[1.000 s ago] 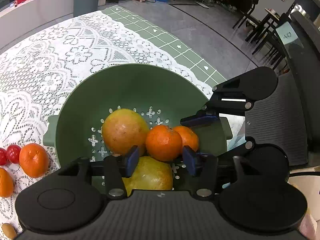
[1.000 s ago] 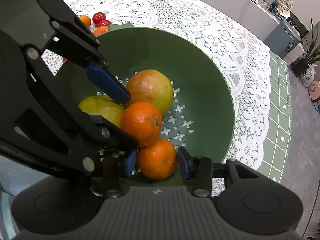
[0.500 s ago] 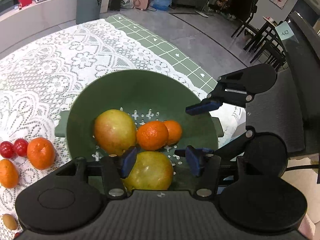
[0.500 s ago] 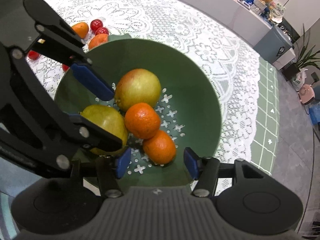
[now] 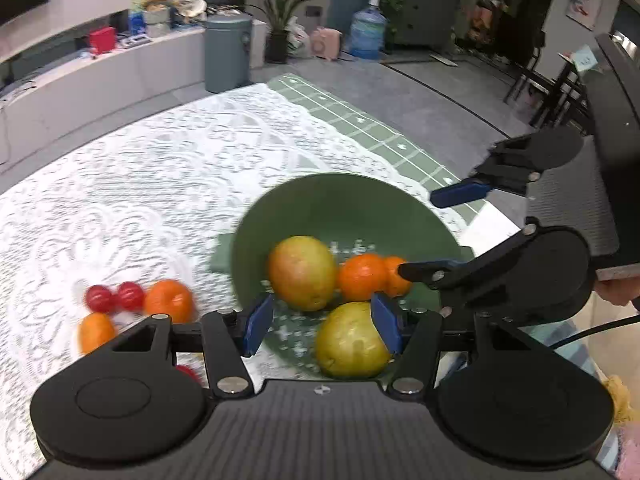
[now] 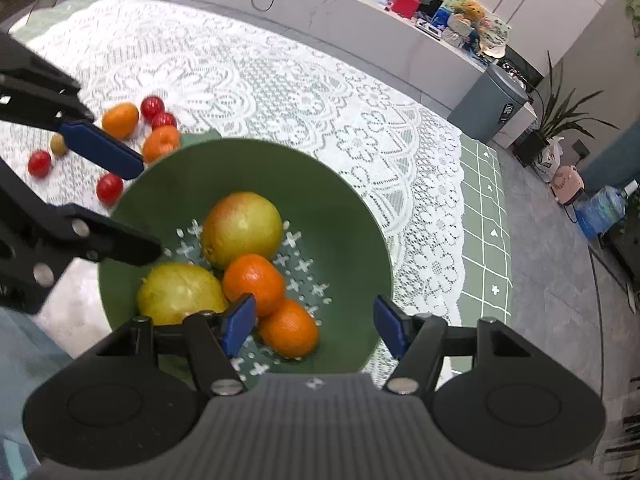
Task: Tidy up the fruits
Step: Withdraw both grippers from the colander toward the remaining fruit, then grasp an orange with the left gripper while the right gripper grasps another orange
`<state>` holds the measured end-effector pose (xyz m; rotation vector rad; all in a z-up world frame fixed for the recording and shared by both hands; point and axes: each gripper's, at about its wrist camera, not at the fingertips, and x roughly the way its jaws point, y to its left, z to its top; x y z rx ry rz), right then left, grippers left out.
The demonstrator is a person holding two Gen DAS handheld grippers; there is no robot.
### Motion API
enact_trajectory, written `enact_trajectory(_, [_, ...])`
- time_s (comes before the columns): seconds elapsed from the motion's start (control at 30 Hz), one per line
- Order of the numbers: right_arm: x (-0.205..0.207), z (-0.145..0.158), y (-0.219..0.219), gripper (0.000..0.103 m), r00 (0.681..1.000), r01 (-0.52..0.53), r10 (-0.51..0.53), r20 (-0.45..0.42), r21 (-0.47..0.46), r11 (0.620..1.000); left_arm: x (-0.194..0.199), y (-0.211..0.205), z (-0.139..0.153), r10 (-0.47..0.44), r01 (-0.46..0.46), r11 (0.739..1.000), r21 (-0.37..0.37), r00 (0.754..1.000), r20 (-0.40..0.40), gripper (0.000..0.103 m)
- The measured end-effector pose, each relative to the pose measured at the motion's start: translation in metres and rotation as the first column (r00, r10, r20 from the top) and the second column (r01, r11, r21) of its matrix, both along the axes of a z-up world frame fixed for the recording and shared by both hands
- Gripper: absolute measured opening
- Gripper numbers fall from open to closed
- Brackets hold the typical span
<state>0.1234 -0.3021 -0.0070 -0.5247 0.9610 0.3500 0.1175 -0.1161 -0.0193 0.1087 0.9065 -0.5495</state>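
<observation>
Above the green colander (image 6: 352,216), both claws tilt steeply down, empty.

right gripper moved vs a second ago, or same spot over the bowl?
Yes. The right gripper has pulled up and back from the green bowl, leaving the orange it straddled; its jaws are opening, gripping nothing.

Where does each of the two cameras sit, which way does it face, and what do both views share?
Left wrist view: sits on the left gripper, looking down along its open fingers at the green colander; the right gripper shows at the right edge.
Right wrist view: sits on the right gripper, whose jaws are opening with nothing between them, looking down into the colander from the opposite side; the left gripper shows at left.
Shared: colander, its four fruits, the loose fruit on the lace tablecloth.
</observation>
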Motion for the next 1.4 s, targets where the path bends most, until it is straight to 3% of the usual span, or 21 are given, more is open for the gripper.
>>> enact_trajectory(0.2, [-0.015, 0.013, 0.016, 0.063, 0.997, 0.033, -0.037, 0.064, 0.066, 0.997, -0.009, 0.024, 0.010, 0.083, -0.084, 0.996, 0.007, 0.995, 0.051, 0.067])
enact_trajectory(0.47, [-0.047, 0.026, 0.054, 0.061, 0.986, 0.035, -0.070, 0.150, 0.220, 0.975, -0.029, 0.059, 0.019, 0.166, -0.166, 0.986, -0.003, 0.979, 0.116, 0.067])
enact_trajectory(0.7, [-0.062, 0.022, 0.079, 0.061, 0.973, 0.078, -0.145, 0.179, 0.336, 0.939, -0.049, 0.089, 0.014, 0.247, -0.247, 0.969, -0.014, 0.960, 0.136, 0.068])
enact_trajectory(0.9, [-0.080, 0.011, 0.098, 0.061, 0.962, 0.053, -0.152, 0.227, 0.393, 0.918, -0.065, 0.117, 0.002, 0.326, -0.322, 0.945, -0.049, 0.934, 0.147, 0.068])
enact_trajectory(1.13, [-0.096, -0.011, 0.119, 0.061, 0.968, 0.027, -0.128, 0.218, 0.414, 0.910, -0.079, 0.141, -0.014, 0.394, -0.386, 0.919, -0.082, 0.911, 0.127, 0.068])
enact_trajectory(1.4, [-0.099, -0.035, 0.142, 0.061, 0.972, -0.032, -0.049, 0.230, 0.336, 0.941, -0.080, 0.149, -0.030, 0.406, -0.400, 0.913, -0.077, 0.909, 0.090, 0.068])
